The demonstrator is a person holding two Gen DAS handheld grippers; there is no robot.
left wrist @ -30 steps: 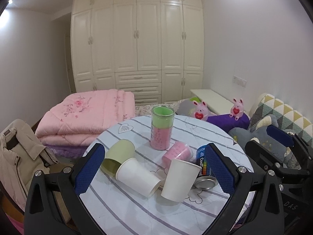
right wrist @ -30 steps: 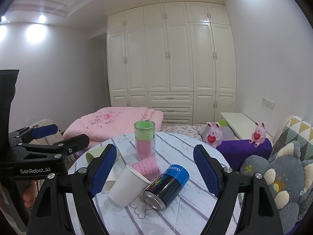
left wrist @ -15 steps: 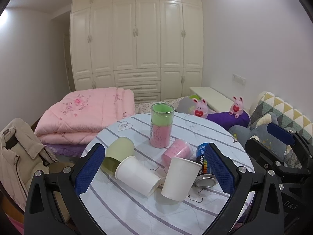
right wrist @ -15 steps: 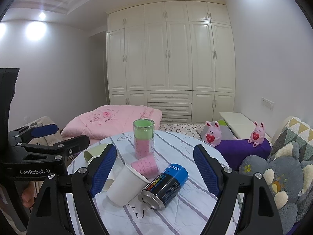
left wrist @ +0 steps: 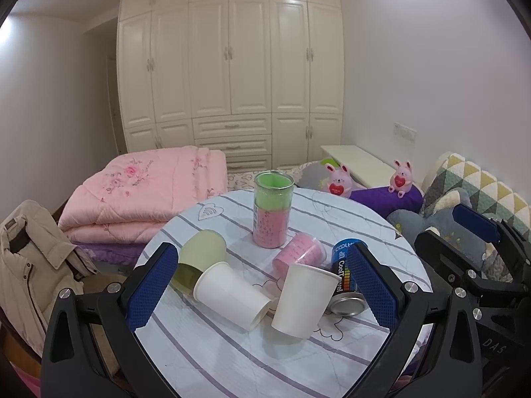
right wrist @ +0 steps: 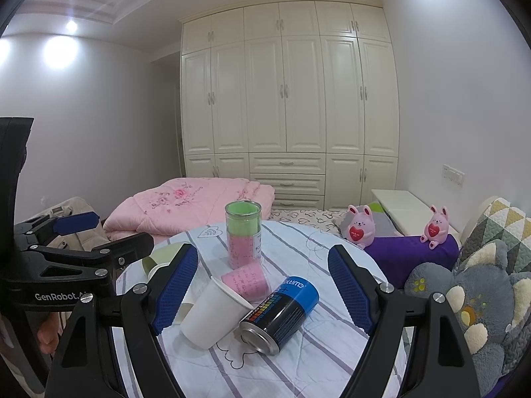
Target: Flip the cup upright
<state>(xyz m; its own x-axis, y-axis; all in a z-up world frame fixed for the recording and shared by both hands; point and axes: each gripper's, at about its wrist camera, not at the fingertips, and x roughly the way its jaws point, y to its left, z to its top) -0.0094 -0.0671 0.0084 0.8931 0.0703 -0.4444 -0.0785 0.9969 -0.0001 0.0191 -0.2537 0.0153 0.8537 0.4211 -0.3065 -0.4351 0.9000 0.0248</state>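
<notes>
1. The left gripper [left wrist: 262,280] hangs over the near edge of the round table [left wrist: 332,358] with its blue-padded jaws spread wide and nothing between them touching the pads.
2. The right gripper [right wrist: 262,285] is likewise spread wide and holds nothing; it hovers at the same table from the right side.
3. Two white paper cups sit in front of the left gripper. One white cup [left wrist: 303,298] stands tilted with its mouth up, leaning back against the can. The other white cup [left wrist: 232,293] lies on its side, mouth toward the near right.
4. One green cup [left wrist: 197,260] lies on its side just behind the lying white cup, touching it, with its mouth toward the near left.
5. One pink cup [left wrist: 300,255] lies on its side between the tilted white cup and the tall clear tube.
6. One clear tube [left wrist: 272,214] stands upright near the middle of the table, with a green stack above a pink stack inside.
7. One blue and black can [right wrist: 280,315] lies on its side, its metal end toward the camera, touching the tilted white cup.
8. Beyond the table lie one folded pink quilt [left wrist: 146,192], one beige jacket [left wrist: 26,258] at the left, two pink bunny toys [right wrist: 360,225] on a purple cushion [right wrist: 415,252], one grey plush toy [right wrist: 478,301], and a white wardrobe [right wrist: 288,99] along the far wall.
</notes>
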